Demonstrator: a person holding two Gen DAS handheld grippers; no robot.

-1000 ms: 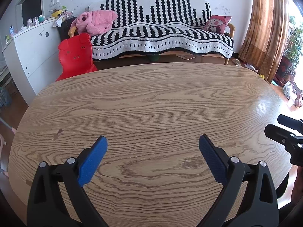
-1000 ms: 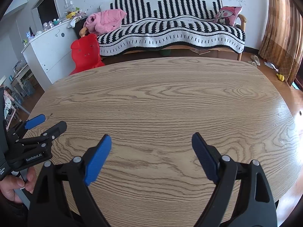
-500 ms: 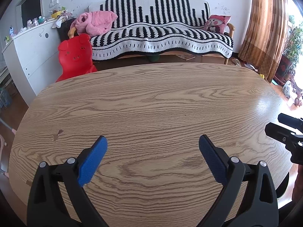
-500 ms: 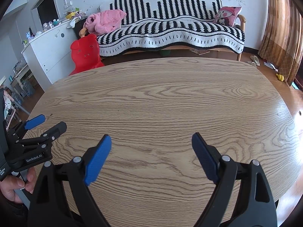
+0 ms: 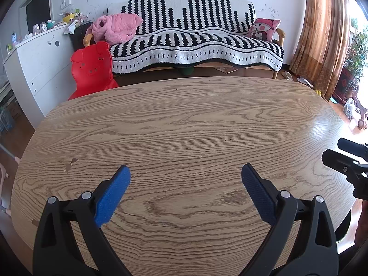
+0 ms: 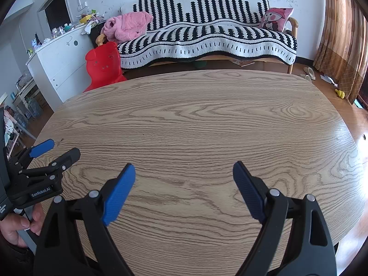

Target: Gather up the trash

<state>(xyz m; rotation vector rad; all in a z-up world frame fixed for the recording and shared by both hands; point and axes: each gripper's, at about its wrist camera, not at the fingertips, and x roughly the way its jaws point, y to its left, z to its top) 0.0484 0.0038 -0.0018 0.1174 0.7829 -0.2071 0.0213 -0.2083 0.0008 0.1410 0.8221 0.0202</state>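
Left hand-held gripper (image 5: 185, 174): I see its blue pads wide apart, nothing btwn them, hovering over the near part of the worktop (image 5: 184, 119).
Right hand-held gripper (image 6: 184, 172): pads spread apart too, holding nothing, over the near edge; in the left view its black tip shows at far right.
Side by side: in the right view the left hand-held gripper sits at the left edge, my hand (image 6: 16, 227) wrapped on its grip.
Trash: I can't make out any on the worktop in either view; only a small brown mark (image 5: 70, 164) near the left side.
Bkgd: striped sofa (image 5: 195, 43) w/ pink blanket (image 5: 113, 28), red pig chair (image 5: 92, 65), white cabinet (image 5: 39, 62) at left.
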